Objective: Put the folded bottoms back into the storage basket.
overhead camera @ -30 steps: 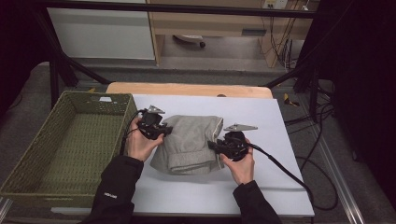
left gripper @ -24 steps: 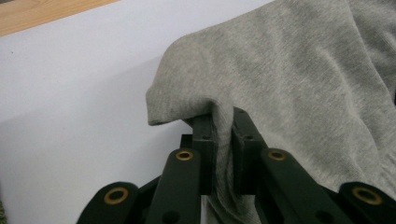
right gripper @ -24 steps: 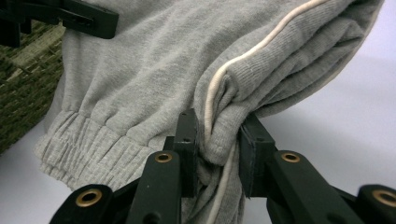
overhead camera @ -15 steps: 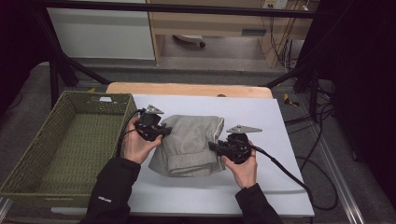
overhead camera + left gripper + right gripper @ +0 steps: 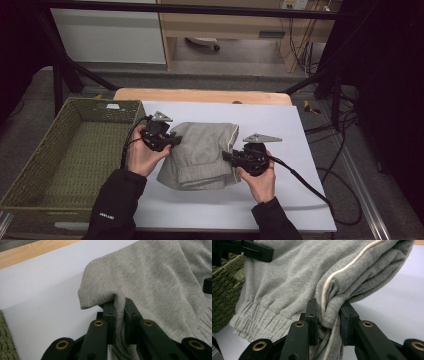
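A folded grey sweat garment [image 5: 202,155] with a cream stripe and a ribbed cuff hangs slightly above the white table top [image 5: 280,130], gripped at both sides. My left gripper [image 5: 172,141] is shut on its left edge; in the left gripper view the grey fabric [image 5: 150,285] is pinched between the two jaws of that gripper [image 5: 120,312]. My right gripper [image 5: 229,157] is shut on the right edge, where a thick fold of the garment [image 5: 294,287] with the stripe is bunched between the jaws of that gripper [image 5: 328,315].
A green wicker basket [image 5: 40,165] stands to the left of the table, close to my left hand. A wooden edge [image 5: 200,95] runs along the table's far side. A black cable [image 5: 310,185] trails right from my right gripper.
Both grippers have kept their hold on the garment. The left hand has risen a little, lifting the garment's left side; the right hand has hardly moved.
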The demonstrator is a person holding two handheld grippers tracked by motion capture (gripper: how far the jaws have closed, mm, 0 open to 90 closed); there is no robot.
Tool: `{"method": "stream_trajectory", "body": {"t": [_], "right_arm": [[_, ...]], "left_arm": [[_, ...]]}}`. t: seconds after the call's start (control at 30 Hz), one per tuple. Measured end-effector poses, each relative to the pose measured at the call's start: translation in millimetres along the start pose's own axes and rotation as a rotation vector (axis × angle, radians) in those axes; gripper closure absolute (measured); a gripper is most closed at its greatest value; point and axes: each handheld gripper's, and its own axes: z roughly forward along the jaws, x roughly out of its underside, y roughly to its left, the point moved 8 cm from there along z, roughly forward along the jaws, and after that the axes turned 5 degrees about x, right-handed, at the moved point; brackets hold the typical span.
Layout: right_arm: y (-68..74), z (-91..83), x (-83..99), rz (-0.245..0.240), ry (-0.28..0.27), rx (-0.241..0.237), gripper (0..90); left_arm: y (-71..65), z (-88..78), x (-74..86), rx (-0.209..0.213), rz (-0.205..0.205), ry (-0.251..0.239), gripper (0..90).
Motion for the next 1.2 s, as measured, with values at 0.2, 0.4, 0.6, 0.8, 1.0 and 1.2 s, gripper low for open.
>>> {"method": "stream_trajectory", "body": {"t": [0.2, 0.4, 0.6, 0.8, 1.0, 1.2], "right_arm": [[3.6, -1.7, -4.5, -0.012, -0.008, -0.005, 72.4], [8.5, -3.4, -8.5, -0.016, -0.015, -0.008, 72.5], [12.9, -5.5, -12.8, -0.026, -0.027, -0.011, 72.4], [17.8, -7.0, -16.6, -0.027, -0.032, -0.018, 72.4], [23.4, -7.2, -20.1, -0.031, -0.041, -0.024, 72.4], [31.5, -6.8, -25.6, -0.037, -0.052, -0.034, 72.5]], "left_arm": [[0.6, -6.2, -2.0, -0.003, 0.0, -0.001, 82.3], [1.3, -12.9, -3.8, -0.007, 0.001, -0.006, 82.3], [1.3, -20.2, -7.0, -0.008, 0.002, -0.017, 82.3], [2.5, -27.1, -7.3, -0.009, 0.003, -0.01, 82.3], [4.2, -35.1, -8.6, -0.01, 0.007, -0.003, 82.3], [6.5, -44.5, -8.7, -0.015, 0.006, -0.001, 82.3]]}}
